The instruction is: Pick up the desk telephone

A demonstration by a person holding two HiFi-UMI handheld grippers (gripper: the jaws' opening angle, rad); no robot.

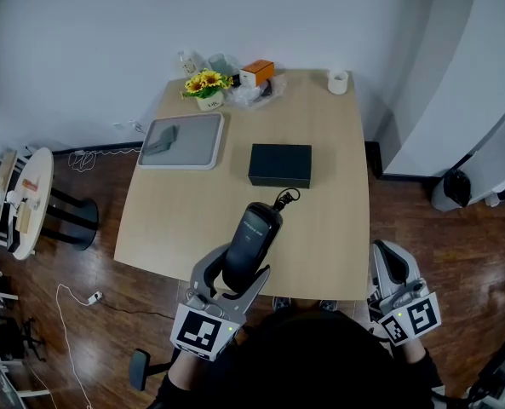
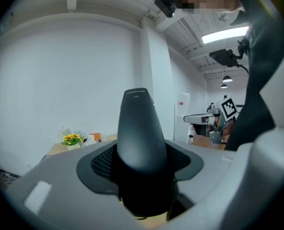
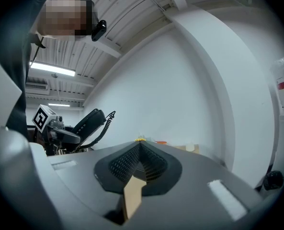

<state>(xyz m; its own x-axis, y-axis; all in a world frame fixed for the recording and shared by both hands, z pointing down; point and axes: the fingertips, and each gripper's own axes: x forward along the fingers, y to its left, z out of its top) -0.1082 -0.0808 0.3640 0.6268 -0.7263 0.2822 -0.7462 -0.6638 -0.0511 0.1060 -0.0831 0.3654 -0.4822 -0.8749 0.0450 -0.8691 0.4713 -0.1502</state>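
The telephone's black handset (image 1: 250, 239) is lifted above the front of the wooden table (image 1: 341, 203), and my left gripper (image 1: 238, 268) is shut on its lower end. In the left gripper view the handset (image 2: 141, 133) stands up between the pads of my left gripper (image 2: 142, 169). Its coiled cord (image 1: 286, 198) runs toward the flat black telephone base (image 1: 280, 165) at mid table. My right gripper (image 1: 388, 258) hangs off the table's front right corner, pads pressed together on nothing. The right gripper view shows my right gripper (image 3: 141, 150) and, to its left, the raised handset (image 3: 90, 120).
At the back left lies a grey tray (image 1: 197, 147) holding a grey thing. Along the far edge stand a sunflower pot (image 1: 207, 88), an orange box (image 1: 257, 72) and a white cup (image 1: 338, 81). A round side table (image 1: 26, 196) stands on the floor at left.
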